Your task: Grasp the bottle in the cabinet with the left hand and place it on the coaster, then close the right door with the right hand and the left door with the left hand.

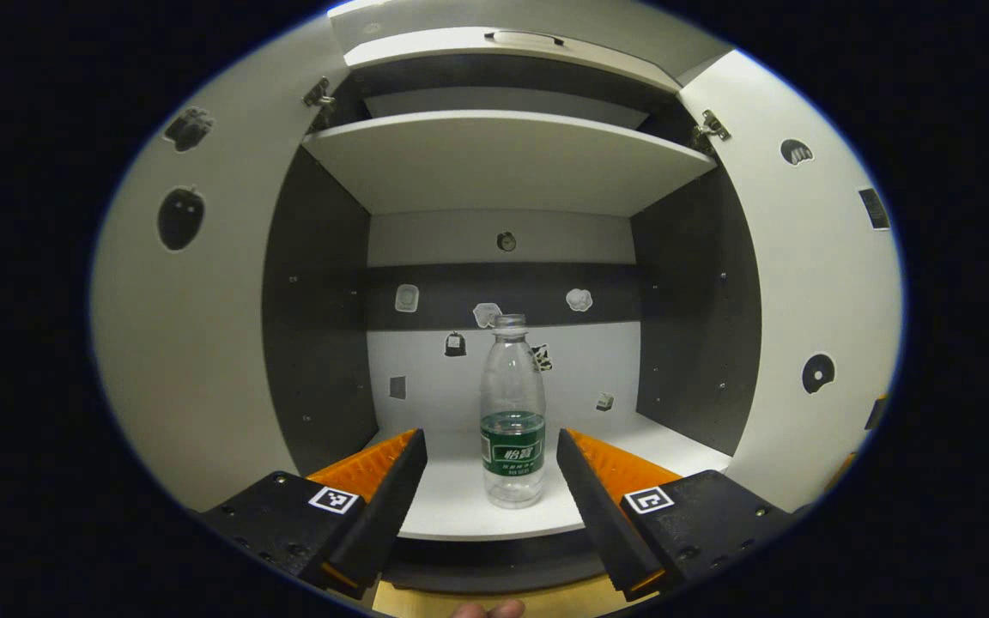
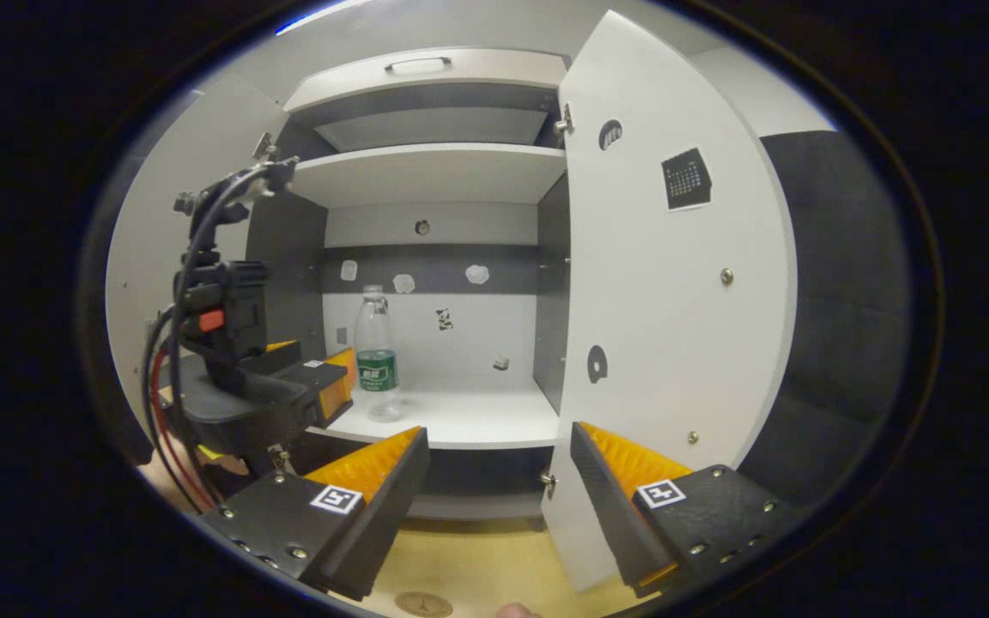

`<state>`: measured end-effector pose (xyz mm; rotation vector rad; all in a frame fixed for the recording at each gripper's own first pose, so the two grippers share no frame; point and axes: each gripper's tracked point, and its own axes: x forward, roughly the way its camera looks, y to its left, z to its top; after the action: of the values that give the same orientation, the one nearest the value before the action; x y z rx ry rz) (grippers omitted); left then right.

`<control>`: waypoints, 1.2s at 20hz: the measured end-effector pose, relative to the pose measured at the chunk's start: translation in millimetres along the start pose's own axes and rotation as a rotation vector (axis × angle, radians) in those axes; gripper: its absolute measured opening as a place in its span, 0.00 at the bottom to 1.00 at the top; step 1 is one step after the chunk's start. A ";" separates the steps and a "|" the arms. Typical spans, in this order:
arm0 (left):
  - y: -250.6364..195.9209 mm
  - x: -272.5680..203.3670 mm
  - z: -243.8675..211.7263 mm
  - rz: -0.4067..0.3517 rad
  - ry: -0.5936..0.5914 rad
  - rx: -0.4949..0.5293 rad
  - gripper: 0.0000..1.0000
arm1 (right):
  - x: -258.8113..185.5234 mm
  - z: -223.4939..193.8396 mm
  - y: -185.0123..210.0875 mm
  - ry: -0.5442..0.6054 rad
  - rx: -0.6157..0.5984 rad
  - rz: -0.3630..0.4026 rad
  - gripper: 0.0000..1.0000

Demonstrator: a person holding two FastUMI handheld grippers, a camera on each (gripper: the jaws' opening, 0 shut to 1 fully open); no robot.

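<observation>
Bottle [image 1: 512,410] upright in the cabinet [image 1: 503,163], neck up, long axis vertical.
It stands alone on the lower shelf [image 1: 460,493], both doors swung open. The left gripper [image 1: 491,468] is spread wide with the bottle between its 2 fingers, untouched. The right gripper [image 2: 499,468] is also wide, holding nothing, just beside the right door [image 2: 675,300].

Both grippers are showing the same build. The left gripper [image 1: 491,468] is carrying two wedge-shaped fingers with ribbed inner faces, each mounted on a dark block [image 1: 284,519] studded with small screws and wearing a square black-and-white marker [image 1: 333,499]. The right gripper [image 2: 500,463] is looking identical. From the right gripper view, the left gripper's black housing [image 2: 233,360] is trailing black and red cables [image 2: 170,403], with a small red button [image 2: 211,320].
</observation>
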<state>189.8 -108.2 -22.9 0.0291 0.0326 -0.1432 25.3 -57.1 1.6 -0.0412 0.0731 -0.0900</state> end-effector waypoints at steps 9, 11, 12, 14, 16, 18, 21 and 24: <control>-13.2 70.2 -13.1 -0.009 0.035 -0.002 0.97 | 2.3 -5.0 -20.9 0.027 -0.021 -0.049 1.00; -11.1 82.1 -16.0 0.002 0.039 0.001 0.98 | 2.7 -5.7 -22.2 0.031 -0.026 -0.051 0.97; -12.1 86.8 -18.8 0.004 0.040 0.001 0.97 | 2.9 -6.0 -23.3 0.033 -0.030 -0.053 1.00; -13.0 95.8 -25.7 0.008 0.058 -0.009 0.97 | 3.3 -8.0 -25.5 0.041 -0.034 -0.056 0.97; -12.8 100.5 -29.9 0.009 0.072 -0.013 0.97 | 2.9 -10.0 -26.7 0.049 -0.035 -0.055 1.00; -10.3 101.0 -26.2 0.015 0.061 -0.017 0.94 | 1.0 -11.0 -26.6 0.050 -0.038 -0.050 1.00; -9.5 92.5 -17.3 0.022 0.043 -0.025 0.81 | -0.8 -11.5 -26.8 0.048 -0.037 -0.047 1.00; -8.9 73.3 -3.2 0.018 0.022 -0.032 0.81 | -5.0 -9.6 -24.1 0.041 -0.036 -0.033 1.00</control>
<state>261.0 -127.3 -28.8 -0.0008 0.0562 -0.1243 17.5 -81.0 -6.5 -0.0764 0.1146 -0.1225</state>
